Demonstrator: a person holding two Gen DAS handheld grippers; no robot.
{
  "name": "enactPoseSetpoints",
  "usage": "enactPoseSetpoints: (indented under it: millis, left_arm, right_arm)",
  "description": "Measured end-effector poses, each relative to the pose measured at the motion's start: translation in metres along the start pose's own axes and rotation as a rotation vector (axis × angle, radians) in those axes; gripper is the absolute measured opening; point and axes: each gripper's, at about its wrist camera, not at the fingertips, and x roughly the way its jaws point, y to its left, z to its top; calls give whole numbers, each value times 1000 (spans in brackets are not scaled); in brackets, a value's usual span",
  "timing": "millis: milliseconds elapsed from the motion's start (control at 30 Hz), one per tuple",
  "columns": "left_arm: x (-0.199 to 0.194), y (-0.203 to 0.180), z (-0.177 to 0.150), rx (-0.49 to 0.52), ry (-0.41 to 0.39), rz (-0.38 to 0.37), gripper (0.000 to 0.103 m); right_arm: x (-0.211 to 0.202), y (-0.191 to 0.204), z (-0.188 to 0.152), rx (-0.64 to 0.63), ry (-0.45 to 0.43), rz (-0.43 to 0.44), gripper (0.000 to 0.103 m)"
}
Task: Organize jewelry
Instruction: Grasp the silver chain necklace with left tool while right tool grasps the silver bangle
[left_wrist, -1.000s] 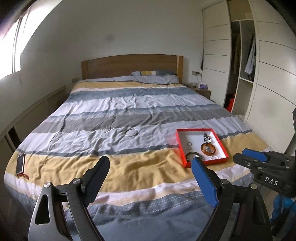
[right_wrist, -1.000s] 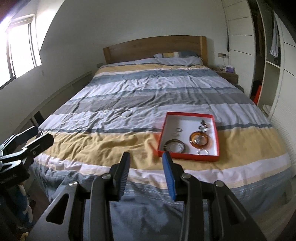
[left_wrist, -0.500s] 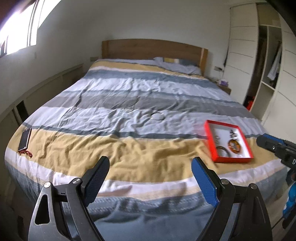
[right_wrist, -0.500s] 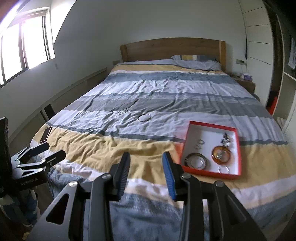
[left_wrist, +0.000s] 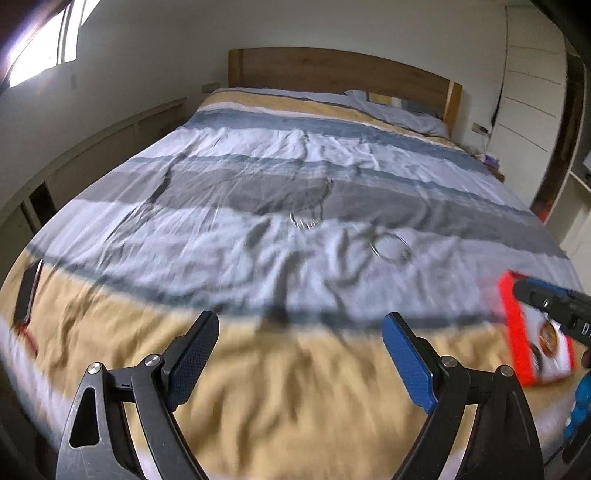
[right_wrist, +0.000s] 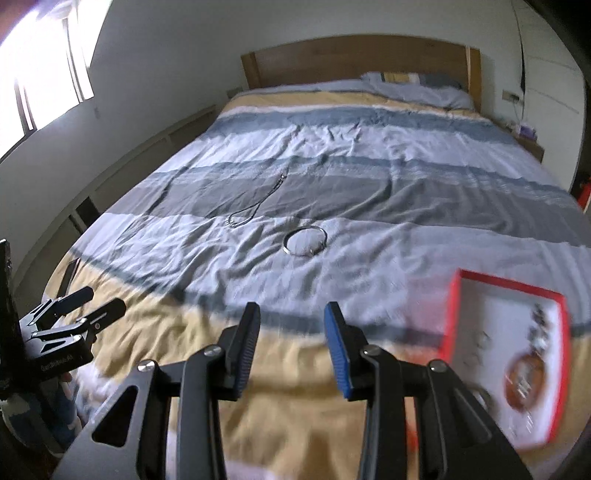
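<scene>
A big bed with a striped blue, grey and yellow cover (right_wrist: 369, 177) fills the bedroom. Both the left hand-held gripper (left_wrist: 299, 354) and right hand-held gripper (right_wrist: 291, 339) hang over its near edge, open and empty. A red cardboard tray (right_wrist: 448, 325) sits by the right edge. Farther in lie a stiff silver bangle ring (right_wrist: 306, 242), best pinched on its rim, and a floppy silver chain necklace (right_wrist: 255, 208).

The bed (left_wrist: 295, 177) is viewed from its foot by both wrist cameras, faced toward the headboard (right_wrist: 362, 59), low and near the yellow stripe; the bangle (right_wrist: 305, 241), necklace (left_wrist: 314, 206) and red tray (right_wrist: 506, 354) are shared
</scene>
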Motion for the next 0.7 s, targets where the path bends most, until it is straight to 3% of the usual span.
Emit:
enactPoseSetpoints:
  millis: [167, 300, 700]
  left_arm:
    - [75, 14, 43, -28, -29, -6, 89]
    - [133, 18, 70, -33, 15, -24, 89]
    - [234, -16, 119, 97, 166, -34, 89]
  right_arm:
    - [86, -17, 29, 29, 53, 29, 34]
    - [139, -35, 38, 67, 112, 18, 34]
    - [185, -56, 56, 170, 235, 59, 34]
